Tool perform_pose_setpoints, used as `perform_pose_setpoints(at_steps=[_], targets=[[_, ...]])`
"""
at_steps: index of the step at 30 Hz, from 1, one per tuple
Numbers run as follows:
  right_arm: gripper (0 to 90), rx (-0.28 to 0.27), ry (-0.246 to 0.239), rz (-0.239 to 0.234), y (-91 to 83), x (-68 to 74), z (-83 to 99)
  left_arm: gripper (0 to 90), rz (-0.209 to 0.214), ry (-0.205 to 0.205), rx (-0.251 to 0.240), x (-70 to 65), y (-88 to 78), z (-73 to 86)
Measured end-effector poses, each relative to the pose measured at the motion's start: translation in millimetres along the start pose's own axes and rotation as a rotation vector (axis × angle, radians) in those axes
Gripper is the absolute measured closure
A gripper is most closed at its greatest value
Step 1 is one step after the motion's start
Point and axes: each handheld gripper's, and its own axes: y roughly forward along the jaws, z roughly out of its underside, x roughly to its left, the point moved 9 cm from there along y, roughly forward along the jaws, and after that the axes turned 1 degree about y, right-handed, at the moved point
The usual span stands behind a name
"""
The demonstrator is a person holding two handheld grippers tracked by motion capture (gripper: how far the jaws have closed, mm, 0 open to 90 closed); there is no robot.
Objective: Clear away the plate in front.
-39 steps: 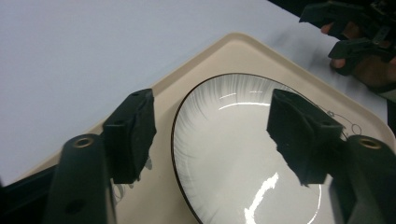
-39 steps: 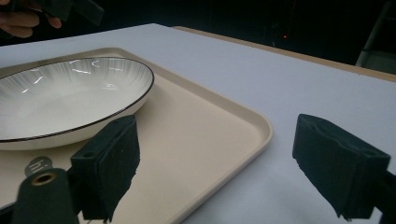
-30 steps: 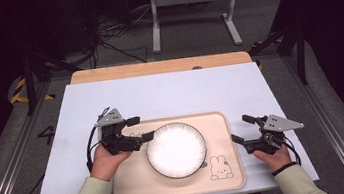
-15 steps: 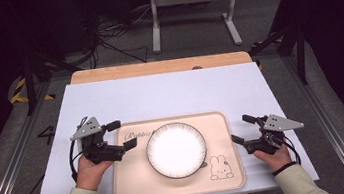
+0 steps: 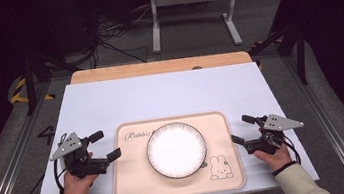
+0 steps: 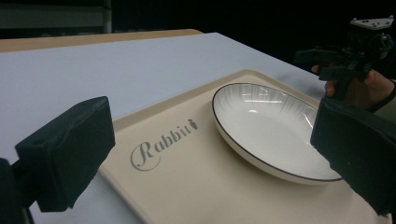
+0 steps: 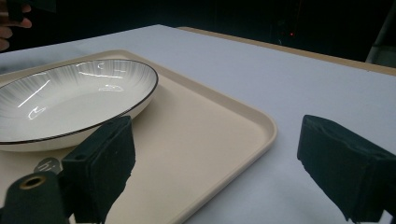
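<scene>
A white plate with a dark rim (image 5: pixel 176 150) lies in the middle of a beige tray (image 5: pixel 133 185) printed with "Rabbit" and a bunny. My left gripper (image 5: pixel 105 145) is just off the tray's left edge and points at the plate. Its jaws have just been opening; they stand open with nothing between the pads. In the left gripper view the plate (image 6: pixel 273 128) and tray (image 6: pixel 187 182) lie ahead of the left gripper (image 6: pixel 210 135). My right gripper (image 5: pixel 241 129) is open at the tray's right edge, apart from the plate. The right gripper view has the plate (image 7: pixel 70 100) ahead left of the right gripper (image 7: pixel 215 154).
The tray sits near the front of a white-covered table (image 5: pixel 160 98) with a wooden strip (image 5: pixel 156 67) along the back edge. A metal stand (image 5: pixel 193 3) and cables are on the dark floor behind. The person's other hand (image 6: pixel 359 84) with its gripper faces the left gripper across the plate.
The left gripper has drawn back to the left, from the plate's left rim to beyond the tray's left edge, with its jaws wider apart. The plate and right gripper have stayed put.
</scene>
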Motion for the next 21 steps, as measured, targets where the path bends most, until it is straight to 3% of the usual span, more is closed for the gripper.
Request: perform_pose_setpoints(at_steps=[4, 6, 10, 13, 17, 20, 21], targets=[[11.7, 0.0, 0.001, 0.001, -0.1, 0.1, 0.1, 1.0, 0.004, 0.012, -0.005, 1.2, -0.9, 5.7], [11.7, 0.0, 0.002, 0.001, -0.1, 0.0, 0.1, 0.7, 0.017, -0.004, 0.003, 2.6, 0.4, 11.0], [11.7, -0.001, 0.0, 0.001, -0.3, 0.2, 0.0, 0.6, -0.005, -0.009, 0.001, 9.4, 1.1, 19.0], [11.6, -0.002, 0.0, 0.0, -0.3, 0.3, 0.0, 0.7, 0.001, -0.044, -0.015, 15.0, 1.9, 21.7], [11.7, -0.002, -0.001, -0.001, -0.4, 0.4, 0.0, 0.8, -0.019, -0.014, -0.035, 18.6, 2.2, 22.7], [11.7, -0.002, -0.001, 0.0, -0.3, 0.4, 0.0, 1.2, 0.0, -0.037, 0.006, 18.1, 6.7, 27.8], [11.7, -0.001, -0.002, 0.0, -0.3, 0.4, 0.0, 1.2, -0.003, -0.025, 0.01, 17.9, 7.4, 28.0]])
